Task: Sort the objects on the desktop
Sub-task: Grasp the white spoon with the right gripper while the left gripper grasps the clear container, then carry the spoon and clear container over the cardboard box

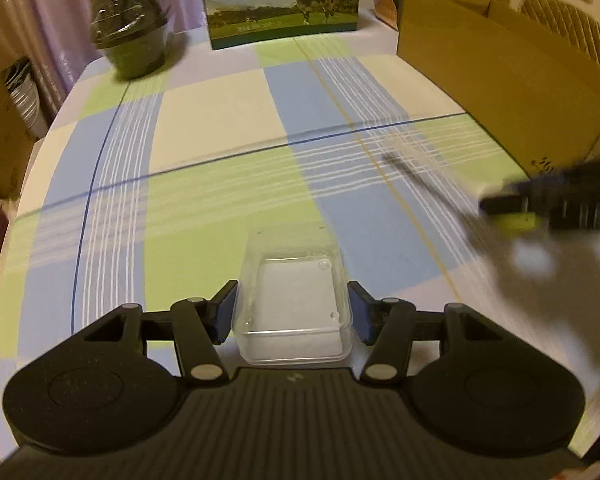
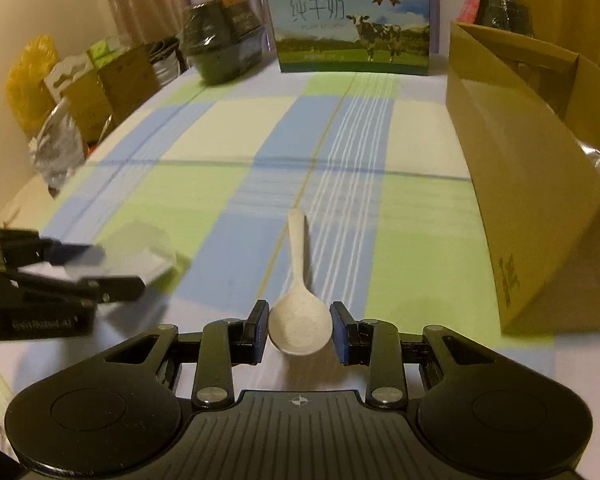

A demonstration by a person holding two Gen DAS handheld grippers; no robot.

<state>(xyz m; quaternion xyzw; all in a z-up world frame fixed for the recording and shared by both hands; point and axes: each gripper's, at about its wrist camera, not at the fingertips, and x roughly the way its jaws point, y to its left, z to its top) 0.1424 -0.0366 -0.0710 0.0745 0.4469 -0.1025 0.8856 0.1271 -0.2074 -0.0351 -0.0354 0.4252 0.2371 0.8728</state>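
My left gripper [image 1: 293,312] is shut on a clear plastic box [image 1: 292,300], which hangs above the checked tablecloth [image 1: 220,128]; the blue pads press its two sides. My right gripper [image 2: 300,330] is shut on the bowl of a white spoon [image 2: 300,324], whose handle points away from me. In the left wrist view the right gripper [image 1: 540,200] shows blurred at the right edge. The right wrist view has the left gripper [image 2: 100,268] at the left edge with the clear box [image 2: 144,252] in it.
An open cardboard box [image 1: 500,80] stands along the table's right side, also the cardboard box [image 2: 520,184]. At the back stand a milk carton [image 2: 352,28] and wrapped dark bowls [image 1: 132,36]. Bags and boxes crowd the left edge [image 2: 68,92].
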